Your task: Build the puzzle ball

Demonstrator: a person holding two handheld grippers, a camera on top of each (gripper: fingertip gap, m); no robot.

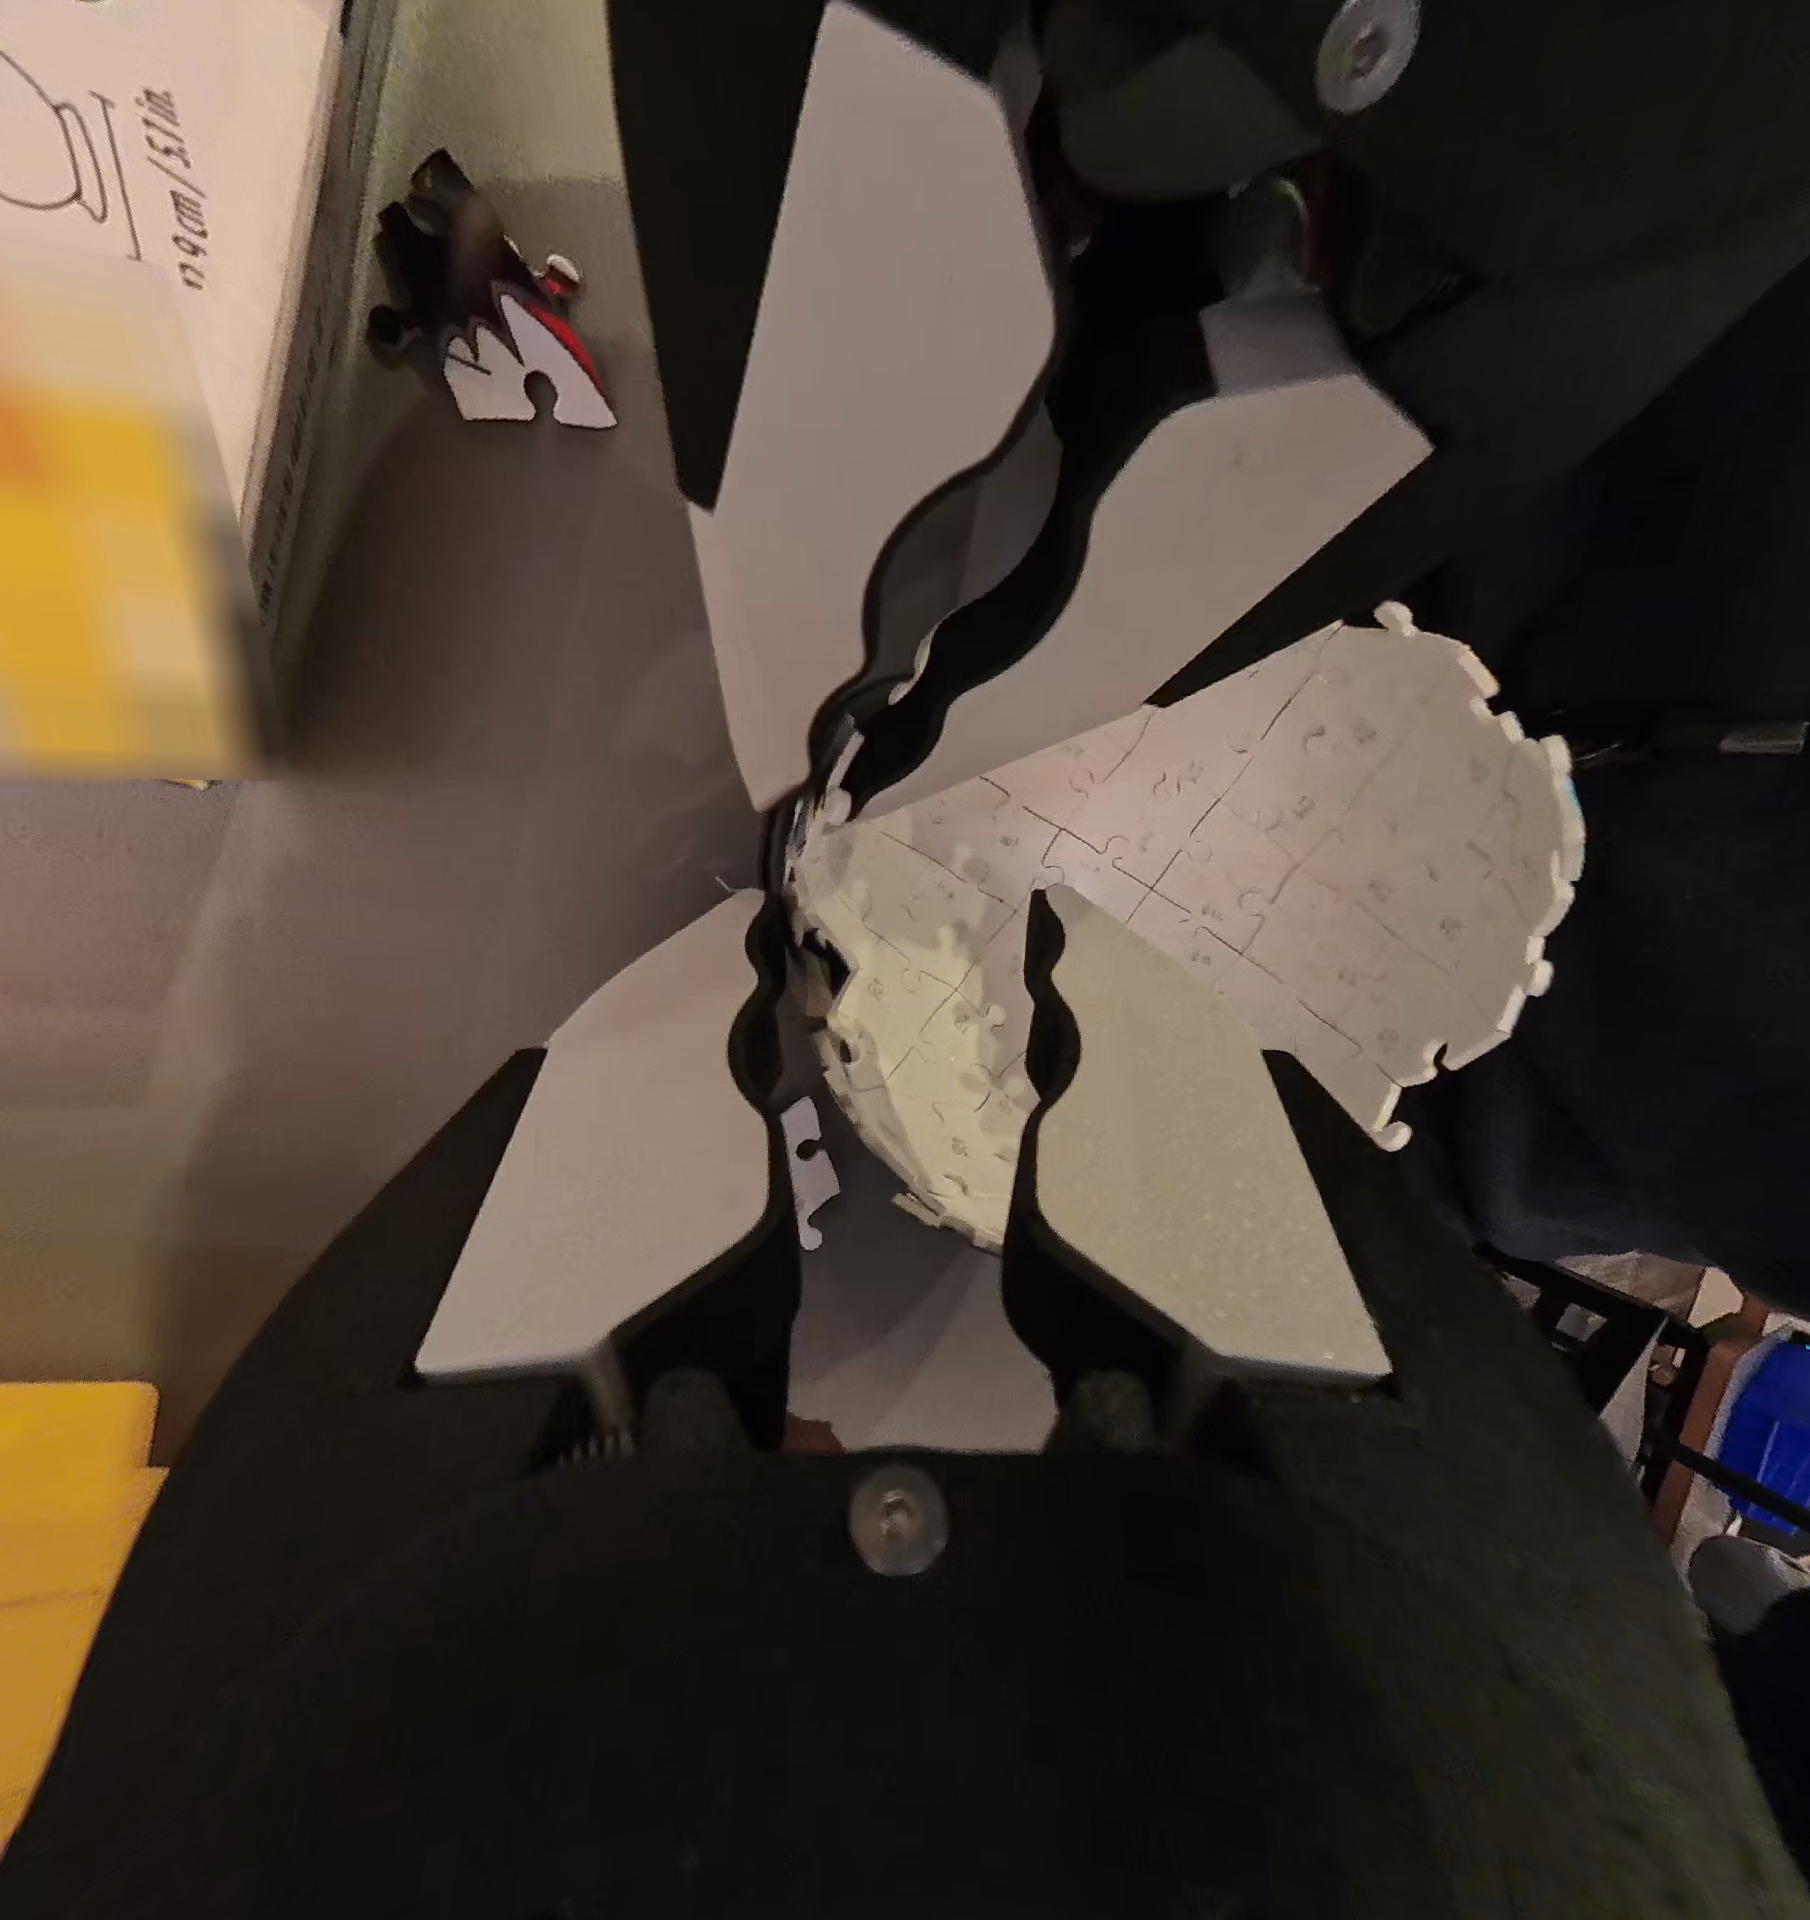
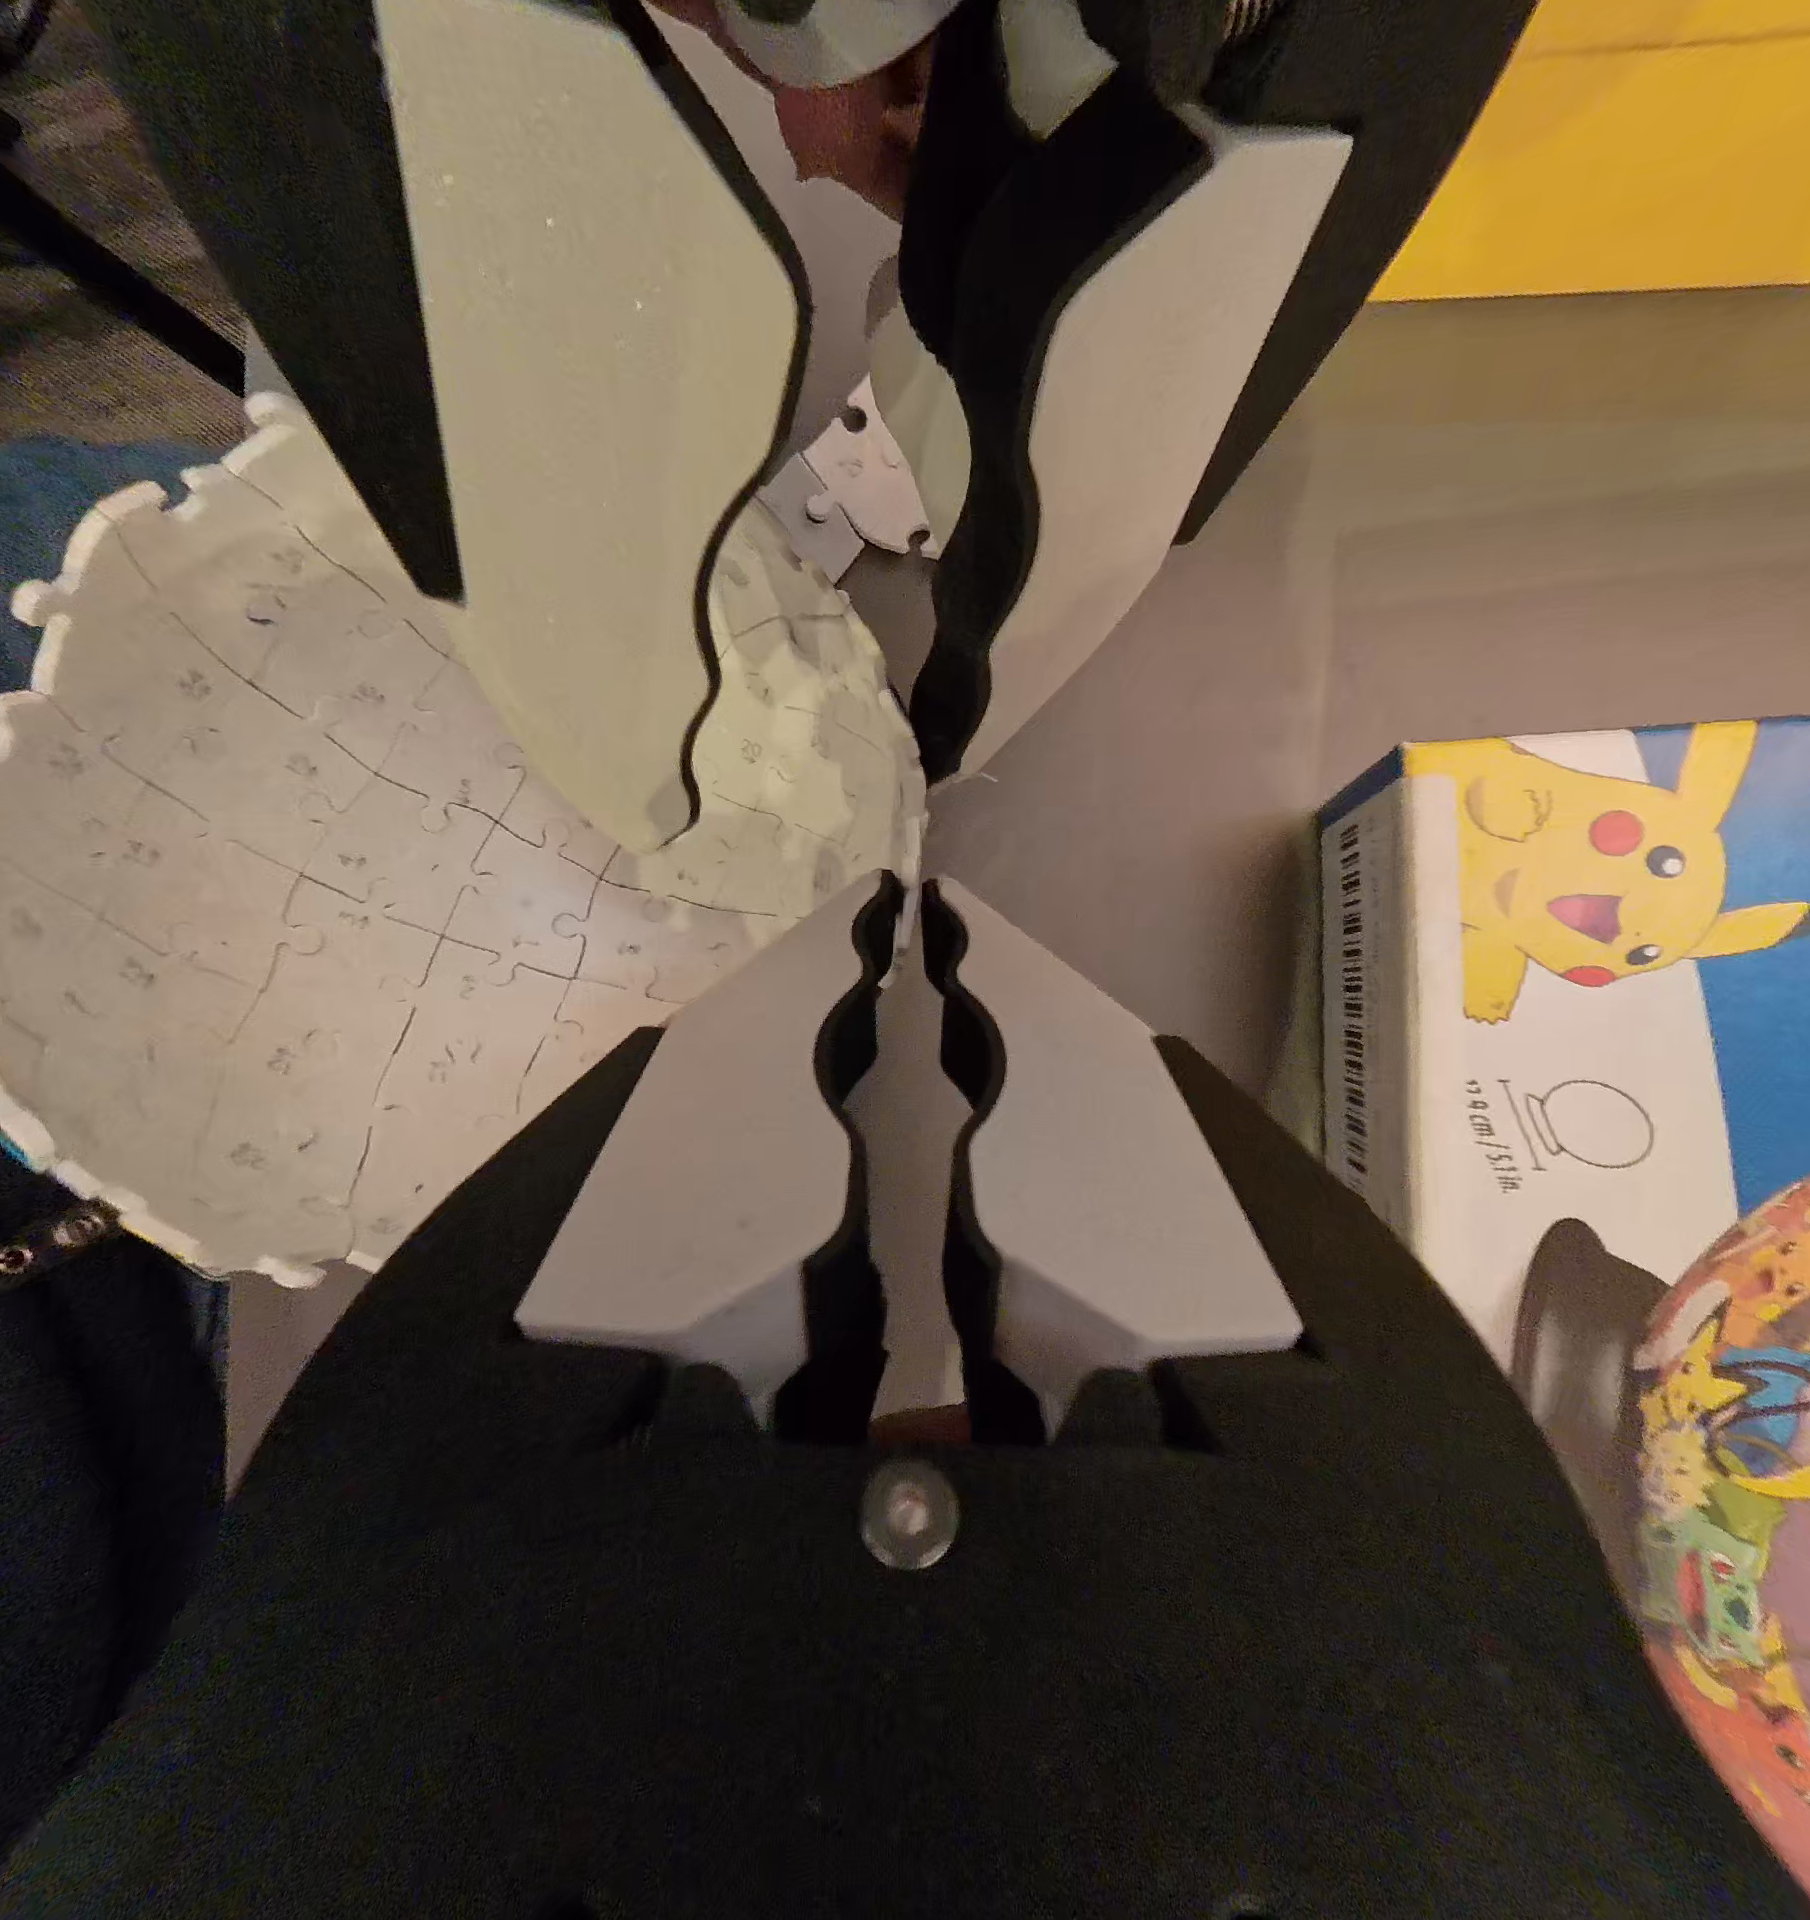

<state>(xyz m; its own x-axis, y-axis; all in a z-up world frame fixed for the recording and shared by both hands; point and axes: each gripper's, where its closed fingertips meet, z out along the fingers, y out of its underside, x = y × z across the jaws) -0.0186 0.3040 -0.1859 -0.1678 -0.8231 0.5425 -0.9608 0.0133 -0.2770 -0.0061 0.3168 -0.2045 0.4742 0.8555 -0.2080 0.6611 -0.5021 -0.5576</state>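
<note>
The half-built puzzle ball (image 1: 1296,852) is a white, numbered shell seen from its inside, with a jagged rim; it also shows in the right wrist view (image 2: 257,883). My left gripper (image 1: 896,914) straddles the shell's wall, one finger inside and one outside, and holds it off the table. My right gripper (image 2: 906,894) is shut on a thin puzzle piece (image 2: 903,935), seen edge-on, right at the shell's rim. It reaches in from the top of the left wrist view (image 1: 818,790). A grey-backed piece (image 1: 805,1153) juts out between the left fingers.
A small cluster of joined black, red and white pieces (image 1: 506,312) lies on the grey table (image 1: 413,831). The puzzle's printed box (image 2: 1555,987) stands to the right. A yellow sheet (image 2: 1607,156) lies behind it. A blue bin (image 1: 1784,1444) sits off the table. The grippers are tip to tip, or close to it.
</note>
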